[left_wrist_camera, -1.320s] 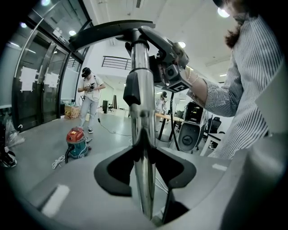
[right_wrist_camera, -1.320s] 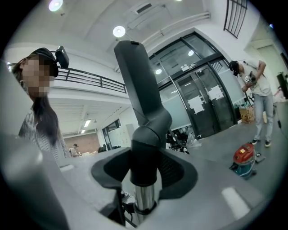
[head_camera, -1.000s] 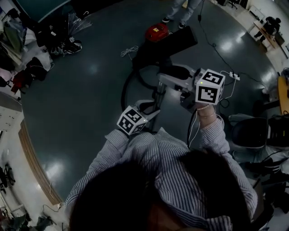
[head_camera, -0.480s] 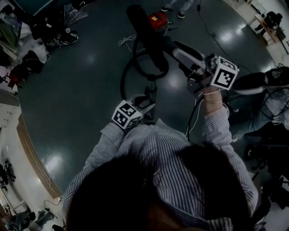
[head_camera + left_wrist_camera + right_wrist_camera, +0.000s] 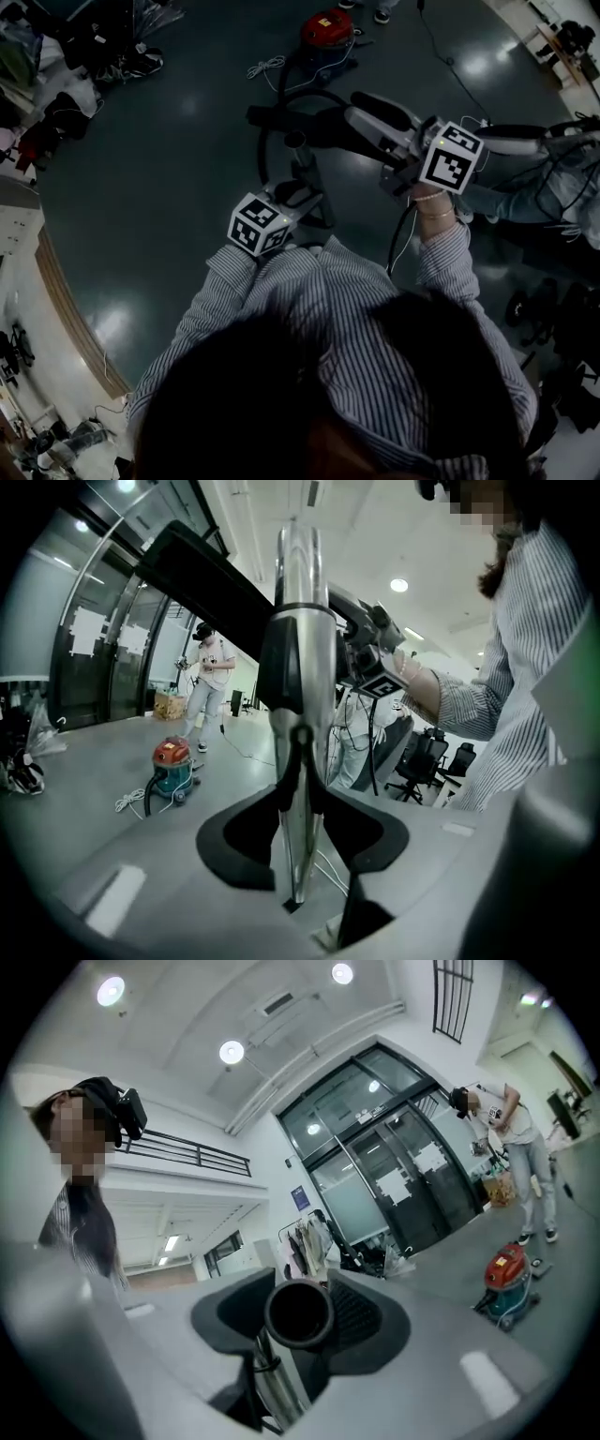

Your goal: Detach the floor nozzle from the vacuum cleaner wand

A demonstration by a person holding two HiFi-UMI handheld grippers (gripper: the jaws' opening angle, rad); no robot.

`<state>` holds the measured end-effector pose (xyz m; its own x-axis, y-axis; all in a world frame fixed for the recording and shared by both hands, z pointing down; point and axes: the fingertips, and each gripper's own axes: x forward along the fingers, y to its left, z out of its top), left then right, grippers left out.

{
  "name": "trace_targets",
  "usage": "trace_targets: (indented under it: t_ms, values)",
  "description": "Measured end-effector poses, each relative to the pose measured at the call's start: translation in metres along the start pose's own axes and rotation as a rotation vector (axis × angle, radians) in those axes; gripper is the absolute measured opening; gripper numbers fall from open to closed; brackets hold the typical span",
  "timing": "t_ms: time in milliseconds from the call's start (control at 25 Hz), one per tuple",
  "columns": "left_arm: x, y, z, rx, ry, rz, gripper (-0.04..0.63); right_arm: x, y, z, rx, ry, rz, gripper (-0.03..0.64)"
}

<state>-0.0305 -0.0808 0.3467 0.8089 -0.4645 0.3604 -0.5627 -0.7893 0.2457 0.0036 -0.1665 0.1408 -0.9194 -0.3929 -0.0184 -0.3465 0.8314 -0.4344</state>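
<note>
Glossy dark-grey floor [image 5: 159, 187] bearing a red canister vacuum cleaner [image 5: 325, 28]. Raised above it, the long black plastic floor nozzle [image 5: 206, 578] sits at the top of the upright chrome metal wand [image 5: 298, 569]. The left claw [image 5: 300, 829] pinches the wand. The right claw [image 5: 298, 1322], its jaws just closing, grips the round black neck [image 5: 323, 1327].

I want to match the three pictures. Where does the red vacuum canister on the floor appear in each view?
Head view: the red vacuum canister is at the top centre.
Left gripper view: left of centre, low.
Right gripper view: far right, low.
Shared landmark: the standing person beside it; the head view shows only the shoes.
</note>
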Motion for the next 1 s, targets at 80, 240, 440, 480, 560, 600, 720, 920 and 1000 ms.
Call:
trace_targets:
  t_ms: [80,240,440,480,560,600,720,920,1000]
  values:
    - [0.001,0.005,0.001,-0.003,0.012,0.029,0.160,-0.003,-0.005,-0.001,-0.007,-0.011,-0.039,0.176]
    - [0.005,0.000,0.005,0.008,0.017,0.064,0.159,-0.021,-0.013,-0.018,-0.006,-0.026,-0.134,0.176]
    - [0.005,-0.004,0.005,0.007,0.008,0.094,0.158,-0.032,-0.014,-0.037,-0.011,-0.049,-0.190,0.176]
    - [0.005,-0.003,0.005,0.002,0.009,0.098,0.158,-0.031,-0.016,-0.041,-0.007,-0.047,-0.197,0.176]
    - [0.006,-0.001,0.004,-0.008,0.013,0.104,0.158,-0.030,-0.020,-0.049,-0.003,-0.027,-0.211,0.176]
    - [0.007,-0.001,0.002,-0.013,0.016,0.107,0.158,-0.029,-0.022,-0.055,-0.001,-0.014,-0.219,0.176]
    - [0.007,0.000,0.000,-0.022,0.032,0.108,0.158,-0.026,-0.024,-0.068,0.018,0.013,-0.235,0.176]
    - [0.010,-0.002,-0.006,-0.021,0.055,0.096,0.158,-0.025,-0.026,-0.079,0.036,0.018,-0.245,0.176]
    - [0.010,-0.004,-0.008,-0.018,0.063,0.093,0.159,-0.026,-0.026,-0.080,0.035,0.021,-0.248,0.176]
